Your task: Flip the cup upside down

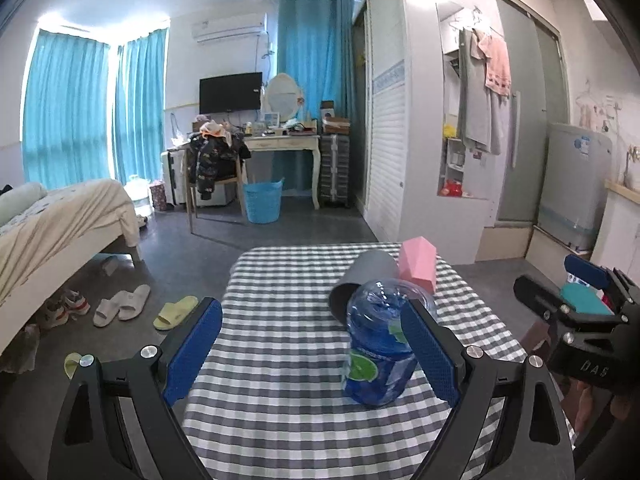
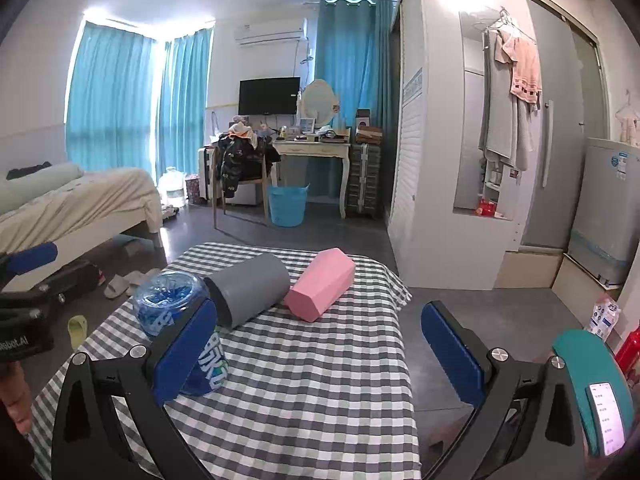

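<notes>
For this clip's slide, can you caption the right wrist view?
Open right gripper hovers over the checked table; grey cup on its side between blue bottle and pink box.

A checked-cloth table (image 2: 320, 380) carries a grey cup (image 2: 248, 290) on its side, a pink box (image 2: 320, 286) and, seemingly upright, a blue bottle (image 1: 378, 344).

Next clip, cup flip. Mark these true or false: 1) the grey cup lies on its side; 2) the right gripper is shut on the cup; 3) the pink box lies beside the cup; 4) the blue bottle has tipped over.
1) The grey cup lies on its side: true.
2) The right gripper is shut on it: false, it is open and holds nothing.
3) The pink box lies beside the cup: true.
4) The blue bottle has tipped over: false, it stands upright.
</notes>
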Action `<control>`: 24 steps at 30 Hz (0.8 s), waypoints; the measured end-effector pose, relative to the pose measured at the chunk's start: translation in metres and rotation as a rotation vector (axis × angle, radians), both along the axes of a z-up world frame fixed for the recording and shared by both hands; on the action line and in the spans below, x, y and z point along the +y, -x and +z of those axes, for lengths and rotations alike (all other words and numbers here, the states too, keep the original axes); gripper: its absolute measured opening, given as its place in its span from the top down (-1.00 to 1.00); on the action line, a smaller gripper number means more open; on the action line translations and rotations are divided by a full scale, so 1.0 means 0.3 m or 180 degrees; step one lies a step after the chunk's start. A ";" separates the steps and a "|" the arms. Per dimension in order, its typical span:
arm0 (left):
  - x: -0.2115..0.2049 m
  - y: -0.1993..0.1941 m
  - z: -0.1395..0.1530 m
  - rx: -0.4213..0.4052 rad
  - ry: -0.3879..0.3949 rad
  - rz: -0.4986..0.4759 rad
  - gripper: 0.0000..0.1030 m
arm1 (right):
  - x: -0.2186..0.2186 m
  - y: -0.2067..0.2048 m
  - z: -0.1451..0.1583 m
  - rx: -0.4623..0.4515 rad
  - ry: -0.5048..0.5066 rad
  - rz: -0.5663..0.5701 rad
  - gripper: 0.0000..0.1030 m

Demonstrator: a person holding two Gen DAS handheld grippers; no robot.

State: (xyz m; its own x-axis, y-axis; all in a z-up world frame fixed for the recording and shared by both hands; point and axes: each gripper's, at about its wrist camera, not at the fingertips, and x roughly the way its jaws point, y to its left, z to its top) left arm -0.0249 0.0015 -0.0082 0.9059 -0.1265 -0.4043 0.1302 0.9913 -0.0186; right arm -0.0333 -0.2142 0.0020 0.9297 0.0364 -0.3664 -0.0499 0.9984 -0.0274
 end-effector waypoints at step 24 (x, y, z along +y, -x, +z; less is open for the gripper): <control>0.019 -0.013 -0.032 0.0132 0.0029 0.0005 -1.00 | 0.052 -0.004 -0.019 0.0022 0.0018 0.0041 -0.99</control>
State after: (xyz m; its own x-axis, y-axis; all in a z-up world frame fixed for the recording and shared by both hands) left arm -0.0211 0.0071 -0.0178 0.8885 -0.1289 -0.4404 0.1275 0.9913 -0.0330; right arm -0.0323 -0.1988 -0.0038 0.9267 0.0464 -0.3730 -0.0631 0.9975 -0.0326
